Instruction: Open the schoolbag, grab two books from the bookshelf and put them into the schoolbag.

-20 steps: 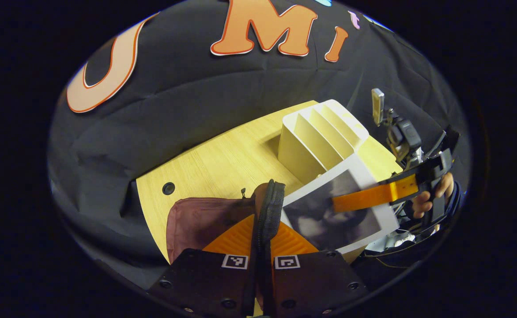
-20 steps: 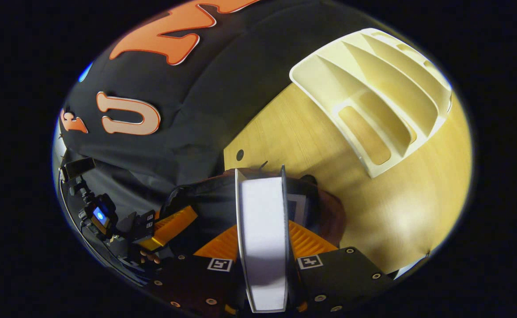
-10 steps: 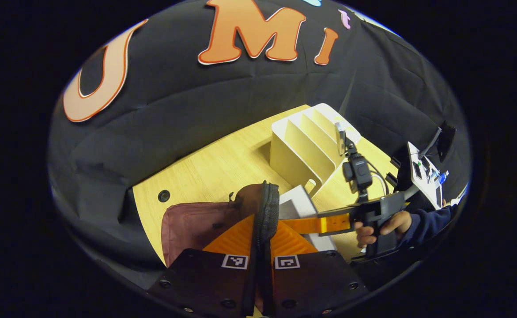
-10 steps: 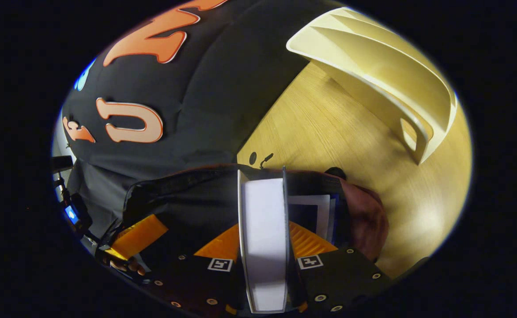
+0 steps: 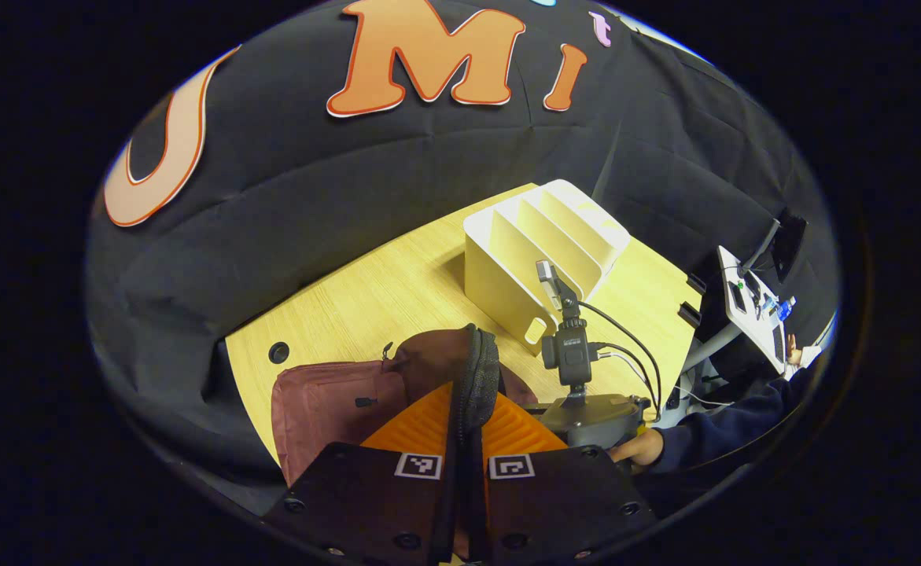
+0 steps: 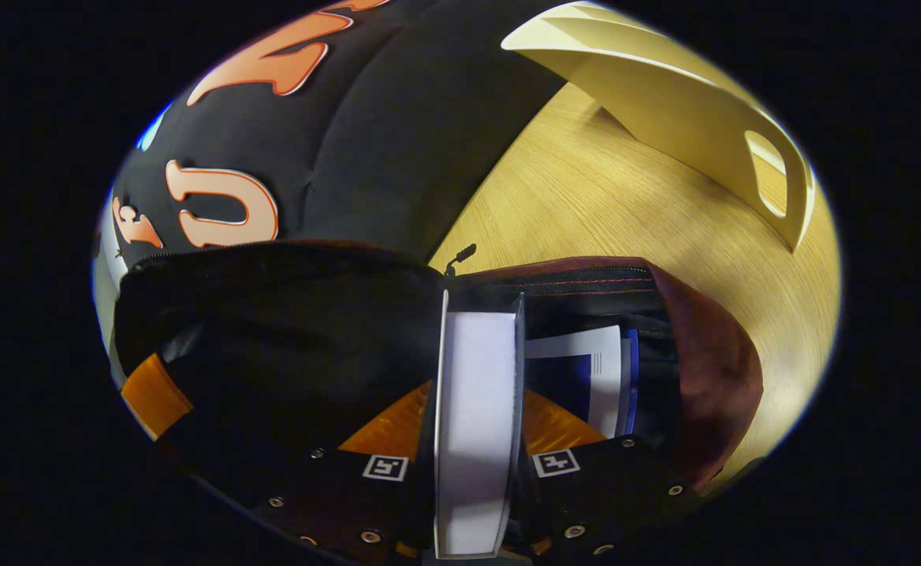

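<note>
Right gripper view: right claw (image 6: pixel 476 424) grips second book (image 6: pixel 477 424); one book (image 6: pixel 598 377) inside schoolbag (image 6: pixel 712 369); left claw (image 5: pixel 464 424) clamps flap.

maroon schoolbag (image 5: pixel 326 397), cream bookshelf (image 5: pixel 543 251), pale wood-grain table (image 5: pixel 381 295)

A recording booth set up like a study corner: black cloth wall (image 5: pixel 397 181) drapes behind a pale wooden desk (image 5: pixel 381 295) with a round cable hole (image 5: pixel 278 352). A cream plastic slotted bookshelf (image 5: pixel 543 251) stands on the desk, and a grey equipment stand (image 5: pixel 751 303) sits beside it.
</note>
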`<state>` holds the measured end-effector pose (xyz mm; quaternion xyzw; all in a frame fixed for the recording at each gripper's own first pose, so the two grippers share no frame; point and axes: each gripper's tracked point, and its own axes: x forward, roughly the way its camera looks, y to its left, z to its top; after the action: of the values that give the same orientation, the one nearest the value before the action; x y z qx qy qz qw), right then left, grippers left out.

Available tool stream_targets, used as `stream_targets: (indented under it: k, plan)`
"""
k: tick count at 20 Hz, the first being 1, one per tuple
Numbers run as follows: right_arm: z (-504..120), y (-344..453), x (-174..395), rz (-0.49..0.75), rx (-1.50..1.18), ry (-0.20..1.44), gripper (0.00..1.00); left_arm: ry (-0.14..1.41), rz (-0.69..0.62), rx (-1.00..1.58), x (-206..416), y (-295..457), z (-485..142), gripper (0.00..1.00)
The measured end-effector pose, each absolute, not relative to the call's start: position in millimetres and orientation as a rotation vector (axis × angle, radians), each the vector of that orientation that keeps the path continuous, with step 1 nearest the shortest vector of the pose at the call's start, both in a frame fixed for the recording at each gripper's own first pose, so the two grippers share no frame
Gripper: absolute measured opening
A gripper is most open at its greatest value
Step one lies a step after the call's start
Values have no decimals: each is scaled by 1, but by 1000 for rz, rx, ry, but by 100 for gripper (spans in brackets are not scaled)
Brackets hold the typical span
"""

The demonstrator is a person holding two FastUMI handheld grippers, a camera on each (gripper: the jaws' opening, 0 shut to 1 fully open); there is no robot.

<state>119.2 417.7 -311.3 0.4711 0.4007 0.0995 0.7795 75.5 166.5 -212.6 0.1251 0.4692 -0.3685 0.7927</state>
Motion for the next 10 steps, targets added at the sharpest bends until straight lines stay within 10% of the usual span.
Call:
stream_targets:
  k: [3,4,5,6,10]
  plan:
    - [-321,399,110,162,877,892,47,1010,-772,247,77,172,-215,8]
    - [-324,393,105,153,840,904,64,1014,-768,239,76,173,-218,8]
    - [-321,386,105,142,808,909,52,1015,-767,227,74,173,-220,8]
    - [-321,376,103,124,778,907,73,1018,-767,217,72,172,-223,8]
    - [-308,327,92,87,652,869,82,1012,-747,212,62,165,-233,8]
